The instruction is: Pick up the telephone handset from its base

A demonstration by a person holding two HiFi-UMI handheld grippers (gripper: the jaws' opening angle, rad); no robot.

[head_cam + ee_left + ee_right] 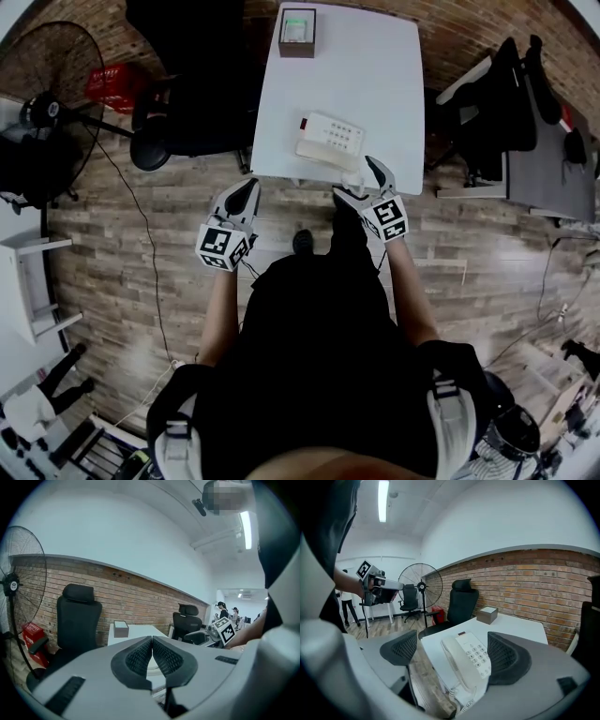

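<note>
One telephone handset (453,660) lies cradled on its single base (477,654), near the front edge of the white surface (375,66). One small box (297,33) sits at the far end. Of the two grippers, the right gripper (360,182) hovers just before the telephone, jaws spread and empty. The left gripper (247,190) hangs beside the surface over the floor, jaws pressed together on nothing.

White worktop (384,56). White telephone (330,141) at its near edge, just ahead of the right claw (360,180). Small brown box (297,33) at far edge, well beyond the claw.
</note>
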